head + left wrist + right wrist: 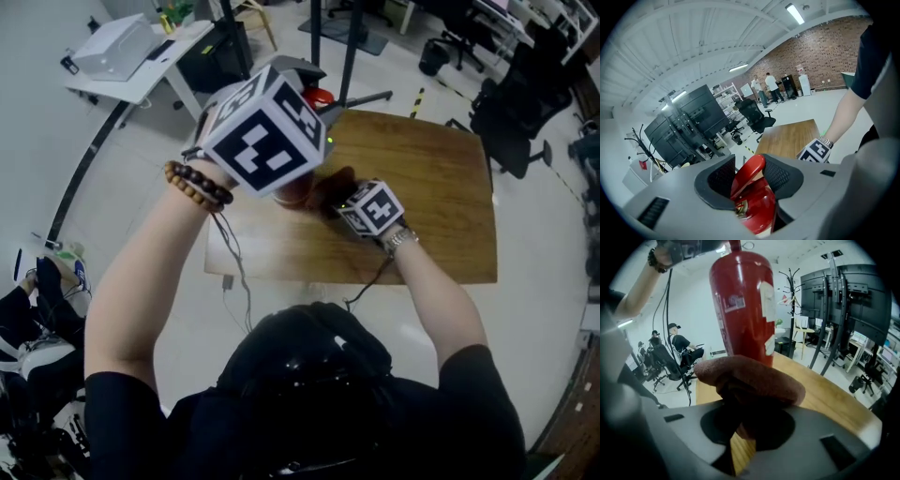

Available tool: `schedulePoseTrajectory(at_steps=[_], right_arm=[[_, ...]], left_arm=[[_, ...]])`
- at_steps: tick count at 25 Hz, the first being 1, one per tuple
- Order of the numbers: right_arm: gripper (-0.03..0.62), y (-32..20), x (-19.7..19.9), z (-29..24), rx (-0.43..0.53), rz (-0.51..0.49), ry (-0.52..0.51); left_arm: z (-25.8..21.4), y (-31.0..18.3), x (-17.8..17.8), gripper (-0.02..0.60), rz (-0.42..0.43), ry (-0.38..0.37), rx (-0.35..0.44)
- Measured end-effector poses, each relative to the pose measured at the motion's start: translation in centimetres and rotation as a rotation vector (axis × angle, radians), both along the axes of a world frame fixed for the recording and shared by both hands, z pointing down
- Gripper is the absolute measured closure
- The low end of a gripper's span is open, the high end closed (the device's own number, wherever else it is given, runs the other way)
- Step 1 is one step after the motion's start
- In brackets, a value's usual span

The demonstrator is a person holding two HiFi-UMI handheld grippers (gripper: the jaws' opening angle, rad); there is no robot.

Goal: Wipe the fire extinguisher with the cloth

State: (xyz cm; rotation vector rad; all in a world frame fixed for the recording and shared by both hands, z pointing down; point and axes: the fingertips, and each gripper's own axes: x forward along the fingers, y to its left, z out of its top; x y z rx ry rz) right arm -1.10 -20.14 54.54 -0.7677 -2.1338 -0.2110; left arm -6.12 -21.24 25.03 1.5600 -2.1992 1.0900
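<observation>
Left gripper: my left gripper (749,180) is clenched on the red top handle of the fire extinguisher (754,206). The handle sits squarely between the two jaws.
Right gripper: my right gripper (750,427) is grasping the cloth (750,376), a brownish wad pinched between the jaws and bulging out in front of them.
Fire extinguisher: in the right gripper view I see the red cylinder upright just beyond the right jaws, rising directly behind the cloth, with a white label on its side.
Cloth and cylinder: the wad sits level with the lower body of the cylinder and covers its base. I cannot tell whether the two touch, or whether the base rests on anything.
Surface: the wooden surface (431,187) lies beneath both grippers.
Head view: I see my grippers close together over the left part of the surface, the left one nearer the camera.
</observation>
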Motion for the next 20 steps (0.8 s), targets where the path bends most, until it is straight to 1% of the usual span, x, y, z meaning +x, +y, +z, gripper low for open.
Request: schedulePoseTrajectory(at_steps=[4, 8, 13, 16, 18, 20], right_arm=[[0.515, -1.1, 1.1, -4.1, -0.017, -0.024, -0.039], [0.514, -1.7, 1.5, -7.6, -0.018, -0.109, -0.068], [0.514, -2.3, 1.0, -10.3, -0.014, -0.253, -0.110], [0.515, -3.3, 0.0, -11.6, 0.009, -0.343, -0.152], [0.515, -4.1, -1.3, -12.6, 0.010, -0.368, -0.188], [0.516, -4.4, -2.6, -13.6, -0.012, -0.383, -0.221]], left_arm=[[0.1, -0.3, 0.5, 0.410, 0.054, -0.002, -0.021], [0.5, -0.7, 1.0, 0.408, 0.062, 0.013, -0.027], [0.5, -0.7, 1.2, 0.405, 0.038, 0.028, -0.022], [0.4, -1.0, 1.0, 0.402, -0.001, 0.034, -0.008], [0.2, -1.3, 0.7, 0.400, -0.039, 0.034, 0.001], [0.1, -1.2, 0.6, 0.399, -0.089, 0.041, 0.015]])
